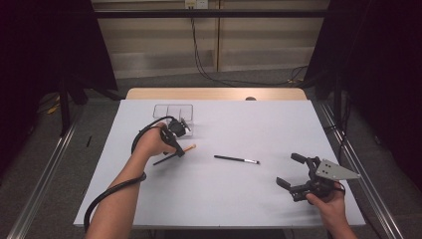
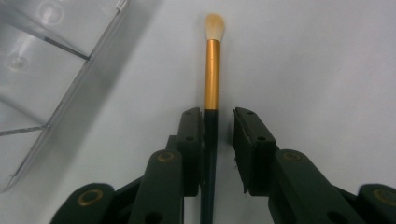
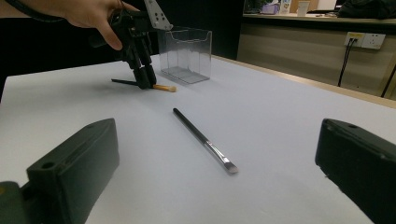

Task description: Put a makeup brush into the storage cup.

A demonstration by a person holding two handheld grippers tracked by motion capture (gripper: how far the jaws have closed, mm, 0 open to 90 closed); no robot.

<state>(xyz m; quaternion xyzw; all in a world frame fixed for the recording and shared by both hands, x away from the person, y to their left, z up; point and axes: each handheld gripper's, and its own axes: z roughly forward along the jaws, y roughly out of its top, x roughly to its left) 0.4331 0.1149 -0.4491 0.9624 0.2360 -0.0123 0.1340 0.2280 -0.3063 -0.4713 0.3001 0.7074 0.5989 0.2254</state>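
Closest to the high camera, 2 bare forearms come up from the bottom edge over a pale grey, matte tabletop [image 1: 224, 194] with a strip of light wood along its far side. Around it the room is dim: grey floor, metal rails, black drapes at both sides, cables hanging down a beige back wall. The left gripper [image 1: 178, 149] points down at the black-handled makeup brush with a gold ferrule and pale bristle tip [image 1: 189, 148], which lies just in front of the clear plastic compartmented organiser [image 1: 172, 112]. A slim black brush with a silver ferrule [image 1: 237, 159] lies mid-table, apart from both hands. The right gripper [image 1: 291, 172], grey 3-cornered plate on top, sits near the right edge with its jaws spread wide and nothing between them.

Over to the left gripper view, and here is detail the high camera can't give: the 2 black jaws stand narrow astride the dark handle. The left jaw touches it; a sliver of gap shows at the right one, so the grip isn't sealed. The smooth gold ferrule and the soft rounded bristles lie beyond the tips, and the organiser's transparent walls and dividers show at upper left.

Now the right gripper view, low across the table: blocky matte jaws far apart, the slim brush's flat tip nearest, the left gripper planted on the gold brush beside the glossy organiser, and a wall socket behind.
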